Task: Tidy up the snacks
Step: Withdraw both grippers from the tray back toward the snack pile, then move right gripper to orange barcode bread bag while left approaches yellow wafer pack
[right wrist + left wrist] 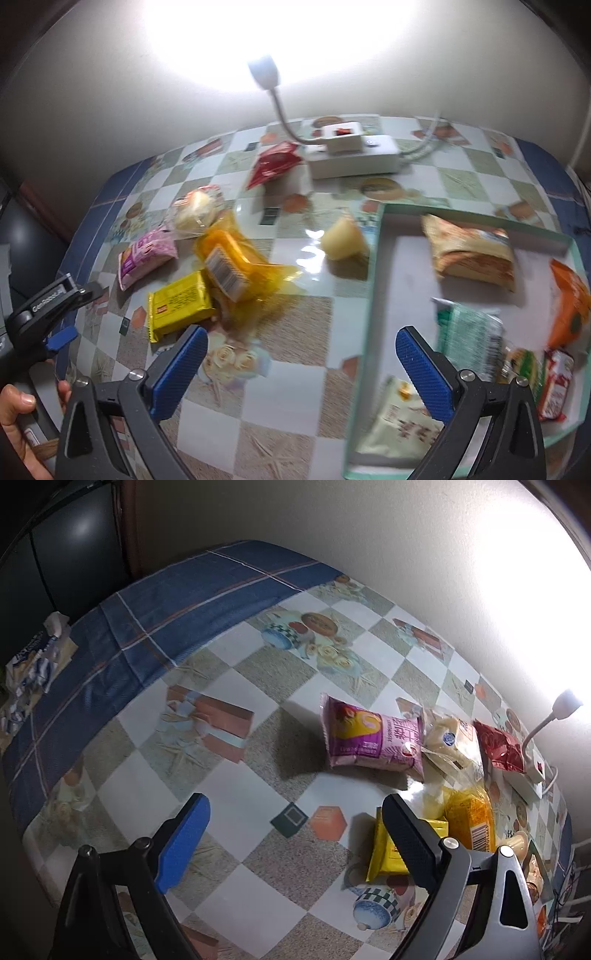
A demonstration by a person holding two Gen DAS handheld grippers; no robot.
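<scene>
Loose snacks lie on the checked tablecloth: a pink packet, a clear bag with a pale bun, a red packet, an orange-yellow bag, a small yellow packet and a pale jelly cup. A mint-edged tray on the right holds several packets. My left gripper is open and empty, just left of the yellow packet. My right gripper is open and empty, over the tray's left edge.
A white power strip with a lit gooseneck lamp stands by the back wall. A tissue pack lies at the table's far left. My left gripper also shows in the right wrist view.
</scene>
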